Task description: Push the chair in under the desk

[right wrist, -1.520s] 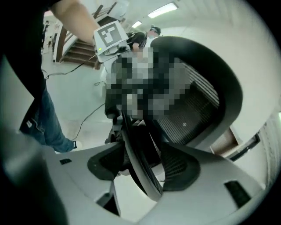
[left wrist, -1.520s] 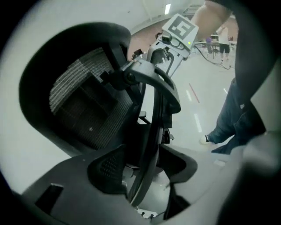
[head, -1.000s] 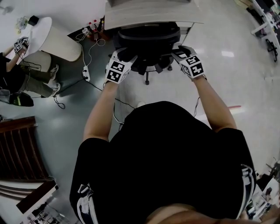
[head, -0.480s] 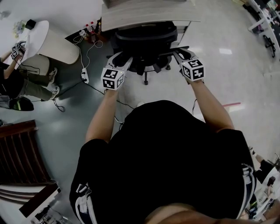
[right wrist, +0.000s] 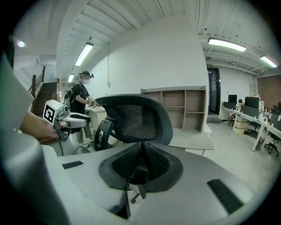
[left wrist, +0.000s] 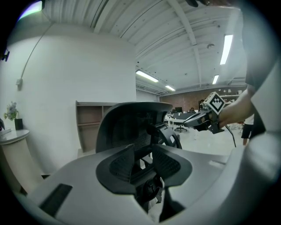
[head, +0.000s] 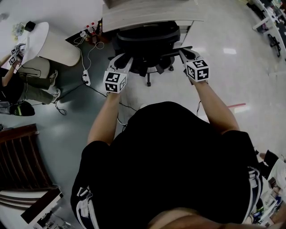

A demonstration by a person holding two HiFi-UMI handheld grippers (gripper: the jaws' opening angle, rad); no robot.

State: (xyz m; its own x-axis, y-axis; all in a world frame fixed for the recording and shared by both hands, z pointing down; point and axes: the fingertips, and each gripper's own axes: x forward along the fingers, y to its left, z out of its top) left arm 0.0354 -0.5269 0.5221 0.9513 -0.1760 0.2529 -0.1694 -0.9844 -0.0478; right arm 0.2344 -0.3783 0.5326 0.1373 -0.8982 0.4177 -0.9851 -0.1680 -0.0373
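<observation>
The black mesh office chair (head: 147,40) stands tucked against the pale wooden desk (head: 147,13), its back facing me. My left gripper (head: 127,59) hovers just off the chair's left side; its jaws are closing with a gap and nothing between them. My right gripper (head: 183,53) hangs off the chair's right side, jaws closing, pads nearly together and empty. The left gripper view has the left gripper (left wrist: 143,151) aimed at the chair back (left wrist: 127,123), with the right gripper (left wrist: 199,119) beyond. The right gripper view puts the right gripper (right wrist: 141,149) before the chair (right wrist: 136,118).
A round white table (head: 49,40) stands to the left, with a power strip (head: 87,74) and cables on the floor beside it. A seated person (head: 27,82) is at far left. Wooden stairs (head: 18,156) lie lower left. Open shelving (right wrist: 184,107) stands behind the desk.
Both grippers have come off the chair back and drawn slightly toward me, and their jaws have narrowed. The chair sits a little further under the desk.
</observation>
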